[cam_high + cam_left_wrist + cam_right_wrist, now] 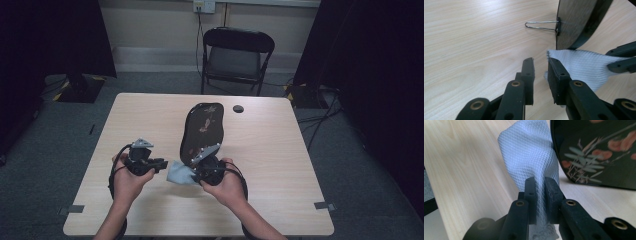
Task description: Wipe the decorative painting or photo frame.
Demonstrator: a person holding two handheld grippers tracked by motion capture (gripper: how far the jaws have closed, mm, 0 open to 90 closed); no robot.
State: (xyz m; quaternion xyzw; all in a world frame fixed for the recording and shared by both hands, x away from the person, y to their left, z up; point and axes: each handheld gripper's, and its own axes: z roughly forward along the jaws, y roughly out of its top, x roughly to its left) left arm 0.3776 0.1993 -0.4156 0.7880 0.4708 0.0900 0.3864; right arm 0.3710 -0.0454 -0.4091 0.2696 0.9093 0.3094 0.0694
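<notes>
Cloth [531, 155] pinched between right gripper [539, 185] jaws, rising straight ahead of them, long axis along jaws; dark flowered tray [599, 152] just right of it; left gripper [540, 65] nearly shut, empty, cloth edge at its right pad

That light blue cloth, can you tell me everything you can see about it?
The cloth is pale blue-grey with a fine diamond weave, soft and crumpled. The right gripper pinches one end between its shut jaws, so it rises in a loose fold. It sits just off the near end of the dark flowered tray, above the wooden table. The left gripper is beside its other edge, jaws nearly closed.
</notes>
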